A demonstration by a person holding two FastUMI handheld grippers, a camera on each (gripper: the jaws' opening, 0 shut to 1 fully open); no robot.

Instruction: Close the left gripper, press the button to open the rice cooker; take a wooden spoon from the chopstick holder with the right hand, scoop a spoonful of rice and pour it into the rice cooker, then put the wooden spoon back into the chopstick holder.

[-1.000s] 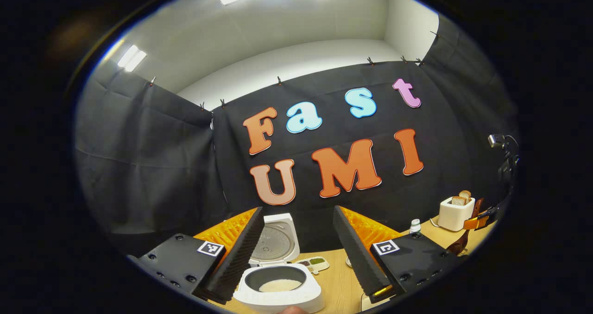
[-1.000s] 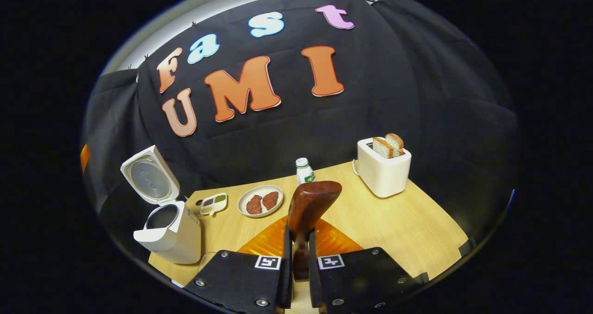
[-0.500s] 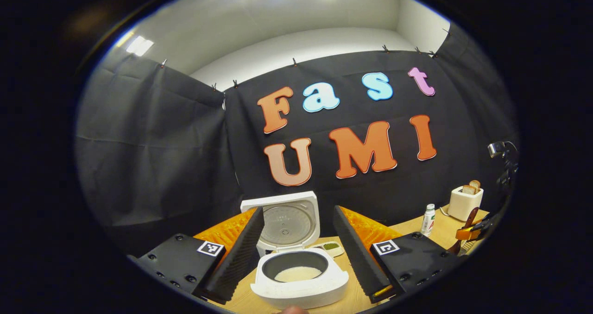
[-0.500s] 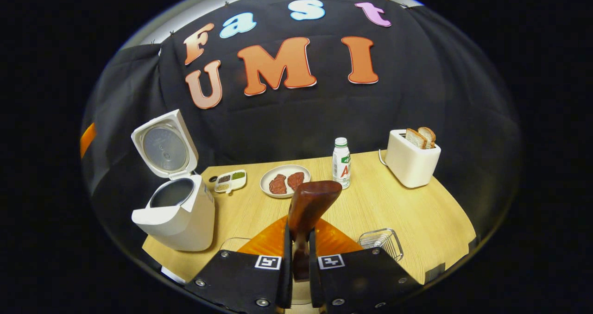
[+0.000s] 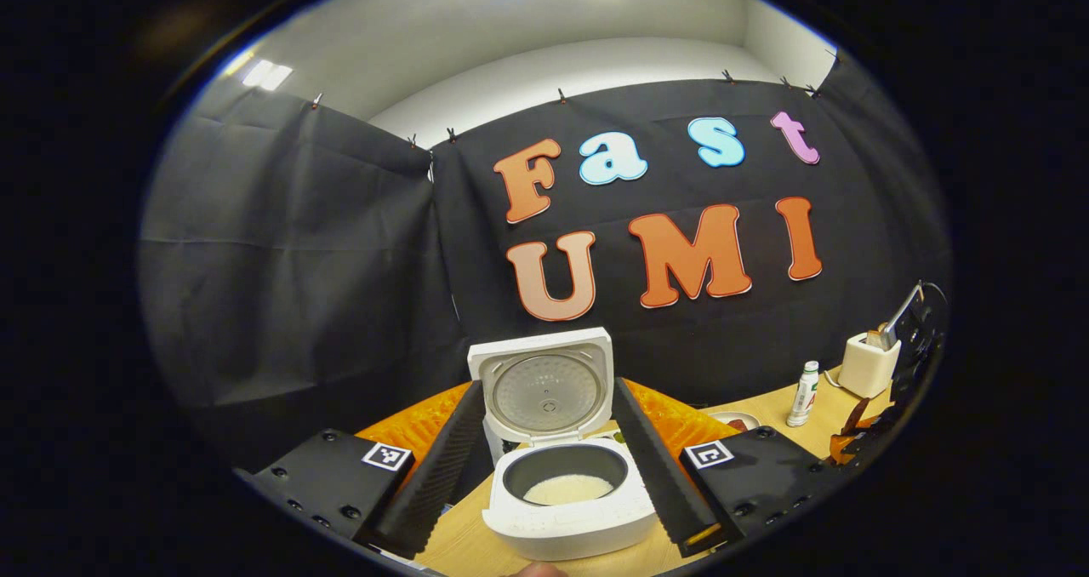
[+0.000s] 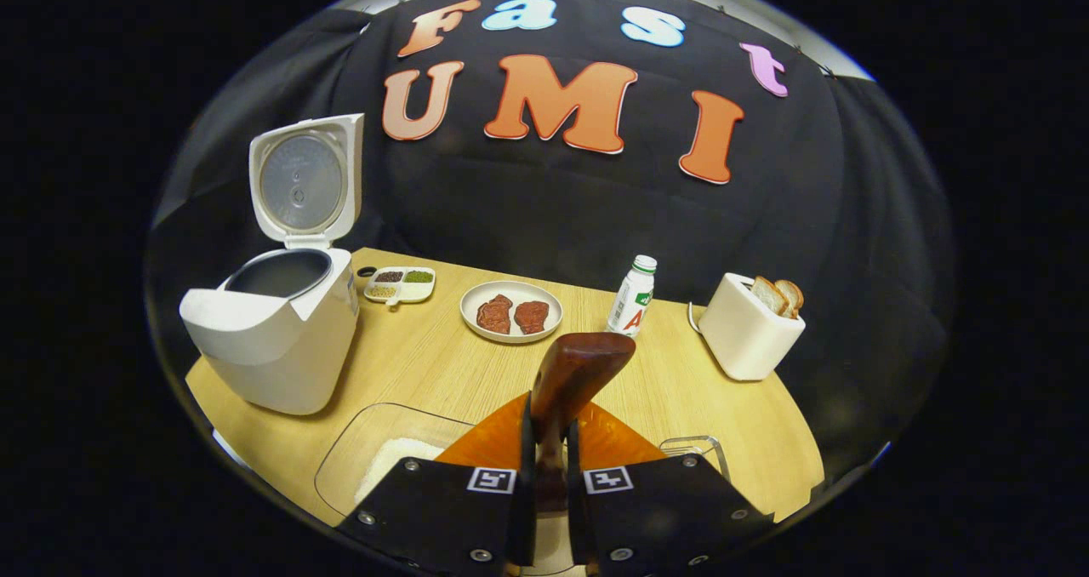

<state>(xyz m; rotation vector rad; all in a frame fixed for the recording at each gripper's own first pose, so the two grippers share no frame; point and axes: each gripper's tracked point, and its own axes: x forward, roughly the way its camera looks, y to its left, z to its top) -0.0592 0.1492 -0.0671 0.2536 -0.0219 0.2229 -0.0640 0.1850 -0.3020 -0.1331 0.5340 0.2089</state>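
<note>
Rice cooker (image 6: 272, 339): white, grey inner lid. Rice (image 5: 567, 489): white. Spoon (image 6: 578, 373): dark reddish-brown wood. Worktop (image 6: 425, 364): pale wood grain. Plate (image 6: 510, 311): cream. Toaster (image 6: 744, 339): white. Bottle (image 6: 631, 296): white, green cap.

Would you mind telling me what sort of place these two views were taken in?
It looks like a mock kitchen set up in a booth: a wooden table carries an open rice cooker, a toaster with bread, and a plate of meat, with black cloth hung behind.
</note>
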